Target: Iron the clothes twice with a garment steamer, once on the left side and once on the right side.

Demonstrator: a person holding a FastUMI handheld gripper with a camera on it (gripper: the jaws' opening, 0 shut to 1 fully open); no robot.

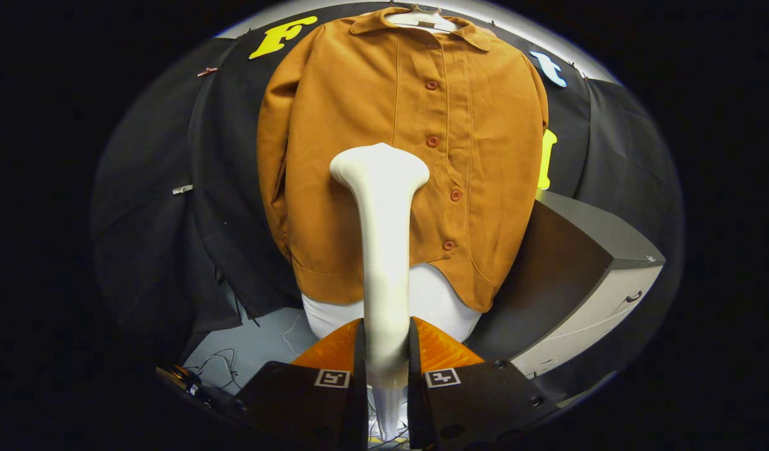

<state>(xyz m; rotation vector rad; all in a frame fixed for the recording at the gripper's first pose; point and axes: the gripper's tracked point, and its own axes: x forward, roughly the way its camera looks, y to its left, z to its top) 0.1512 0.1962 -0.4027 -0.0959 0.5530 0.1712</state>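
Clamping the steamer point(381, 250) by its handle, the tool point(387, 363) points its head at the shirt point(359, 125) (hung flat on a hanger point(420, 17)), ready for a steaming pass

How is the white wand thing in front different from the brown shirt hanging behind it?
The steamer is white, smooth and rigid, clamped between the gripper's two fingers; the shirt is brown, soft cloth with buttons, hanging on a hanger. The steamer is narrow; the shirt spreads wide. Both stand upright.
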